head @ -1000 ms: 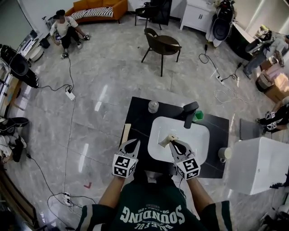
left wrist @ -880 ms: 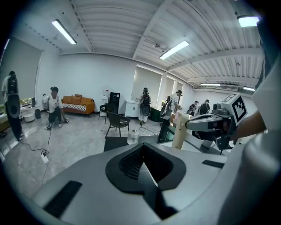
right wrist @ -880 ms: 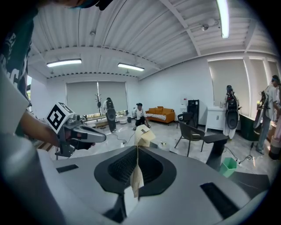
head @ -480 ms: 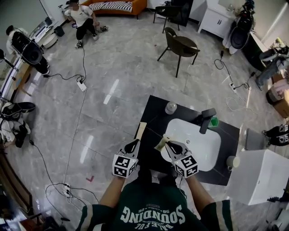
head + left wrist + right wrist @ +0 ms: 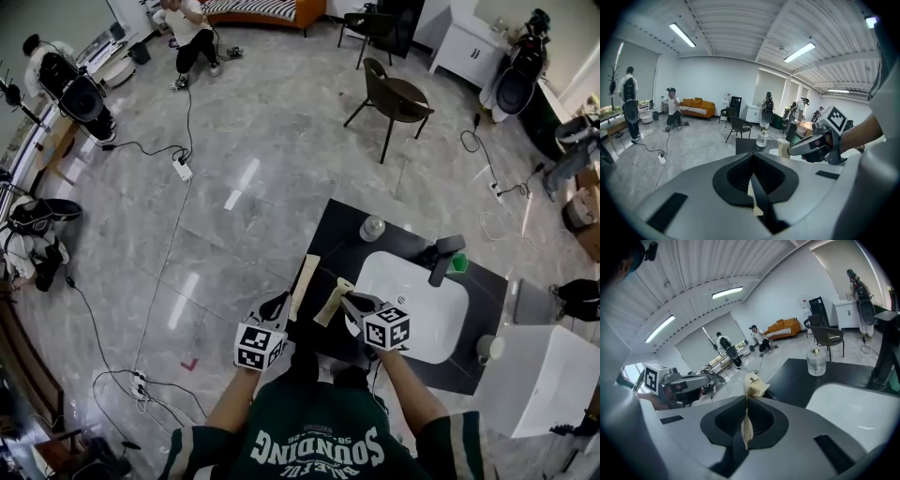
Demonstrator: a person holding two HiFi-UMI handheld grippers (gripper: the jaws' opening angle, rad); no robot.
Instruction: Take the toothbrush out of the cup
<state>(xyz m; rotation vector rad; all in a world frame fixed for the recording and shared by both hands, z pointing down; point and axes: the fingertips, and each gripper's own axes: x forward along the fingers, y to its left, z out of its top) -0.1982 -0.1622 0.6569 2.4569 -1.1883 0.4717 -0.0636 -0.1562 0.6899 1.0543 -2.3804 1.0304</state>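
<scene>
My right gripper [image 5: 345, 300] is shut on a flat, pale cream toothbrush pack [image 5: 330, 302], held above the black counter [image 5: 349, 236] just left of the white basin [image 5: 417, 314]. In the right gripper view the toothbrush pack [image 5: 753, 386] sticks out past the closed jaws. A white cup [image 5: 486, 348] stands at the basin's right, far from both grippers. My left gripper [image 5: 279, 303] hovers at the counter's left edge with its jaws together. A pale sliver shows in their slit, and I cannot tell whether it is held.
A long pale strip [image 5: 305, 277] lies along the counter's left edge. A clear bottle [image 5: 372, 228] stands behind the basin, and a dark faucet [image 5: 442, 255] and a green thing [image 5: 457, 263] at its back right. Chairs, cables and people are on the floor beyond.
My right gripper has carried the toothbrush pack leftward, from over the basin to over the counter's left part, and lower. My left gripper stays by the left edge.
</scene>
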